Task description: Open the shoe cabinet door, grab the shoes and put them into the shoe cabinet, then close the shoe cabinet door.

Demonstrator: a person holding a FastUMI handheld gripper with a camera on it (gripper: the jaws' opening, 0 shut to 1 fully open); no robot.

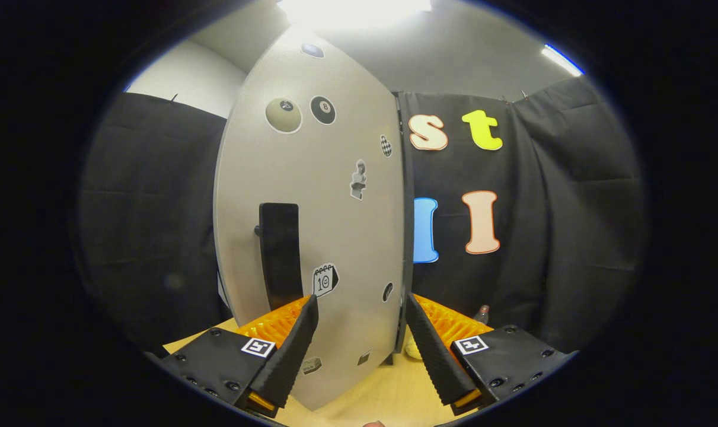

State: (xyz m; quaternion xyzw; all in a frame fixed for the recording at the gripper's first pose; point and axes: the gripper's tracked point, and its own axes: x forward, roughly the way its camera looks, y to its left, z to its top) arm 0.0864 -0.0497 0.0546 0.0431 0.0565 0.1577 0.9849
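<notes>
Pale grey and smooth, the shoe cabinet door (311,196) stands upright directly ahead of the gripper (361,308), seen at an angle, its free right edge (404,237) just beside the right finger. A tall black handle (280,252) is fixed to its lower left part. Stickers dot the panel: two billiard balls (302,112) near the top, a small figure (359,179) midway, a calendar page (324,279) by the handle. The fingers are spread wide with nothing between them but the door's lower face, not touching it. A light wooden surface (388,394) lies below.
</notes>
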